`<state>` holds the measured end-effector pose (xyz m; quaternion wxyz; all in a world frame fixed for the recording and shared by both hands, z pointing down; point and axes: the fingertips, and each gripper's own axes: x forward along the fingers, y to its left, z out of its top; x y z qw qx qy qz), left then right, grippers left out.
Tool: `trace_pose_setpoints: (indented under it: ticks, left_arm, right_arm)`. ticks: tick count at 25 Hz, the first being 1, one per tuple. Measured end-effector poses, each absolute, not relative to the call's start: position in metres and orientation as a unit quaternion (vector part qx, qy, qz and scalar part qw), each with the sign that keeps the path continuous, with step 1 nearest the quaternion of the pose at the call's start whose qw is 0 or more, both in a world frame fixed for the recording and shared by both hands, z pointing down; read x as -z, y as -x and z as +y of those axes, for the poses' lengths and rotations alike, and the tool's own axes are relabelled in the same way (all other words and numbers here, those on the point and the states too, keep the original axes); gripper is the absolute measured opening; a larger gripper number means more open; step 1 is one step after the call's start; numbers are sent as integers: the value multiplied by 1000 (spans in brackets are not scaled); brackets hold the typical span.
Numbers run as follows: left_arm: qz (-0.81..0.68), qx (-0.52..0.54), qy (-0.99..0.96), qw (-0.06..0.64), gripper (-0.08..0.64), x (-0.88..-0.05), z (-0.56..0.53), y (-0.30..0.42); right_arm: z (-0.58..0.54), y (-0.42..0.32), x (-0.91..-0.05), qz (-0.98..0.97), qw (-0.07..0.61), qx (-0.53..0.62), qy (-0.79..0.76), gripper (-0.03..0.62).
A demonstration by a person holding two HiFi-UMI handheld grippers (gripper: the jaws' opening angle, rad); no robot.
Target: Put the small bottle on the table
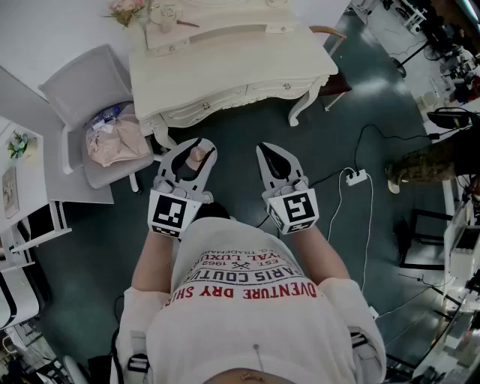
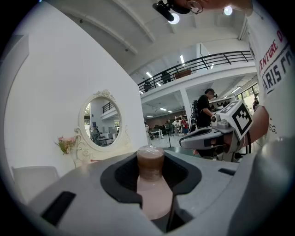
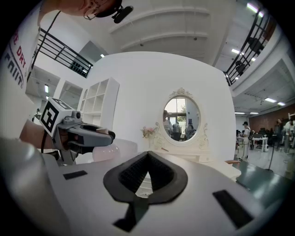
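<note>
A small pink bottle (image 1: 196,154) with a brownish cap sits between the jaws of my left gripper (image 1: 196,144), which is shut on it. In the left gripper view the bottle (image 2: 151,179) stands upright in the dark pads' hollow, cap pointing forward. My right gripper (image 1: 271,150) hangs beside it to the right, shut, with nothing in it; its tips (image 3: 148,153) meet. Both grippers are held in the air over the dark floor, just short of the cream dressing table (image 1: 225,67). The right gripper view shows the left gripper (image 3: 78,133) with the bottle (image 3: 105,152).
A grey chair (image 1: 82,90) holding a pink bag (image 1: 112,141) stands left of the table. The oval mirror (image 3: 181,119) and flowers (image 1: 126,9) sit at the table's back. A power strip (image 1: 356,177) and cables lie on the floor to the right. White furniture (image 1: 22,172) is at left.
</note>
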<state>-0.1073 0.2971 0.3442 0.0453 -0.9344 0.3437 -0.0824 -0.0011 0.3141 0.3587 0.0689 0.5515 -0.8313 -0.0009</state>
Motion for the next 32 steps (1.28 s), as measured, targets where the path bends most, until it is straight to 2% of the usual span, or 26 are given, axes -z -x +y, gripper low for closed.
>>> trace_pose_setpoints:
  ticks: [20,32]
  left_arm:
    - [346,80,934,37,133,-348,289,104]
    - [334,85,939,23,133,-365,190,89]
  right_arm:
    - [309,-11,-362,-822,51,-14,-568,-2]
    - [213,-26,-377,-814,59,-26,-577,-2]
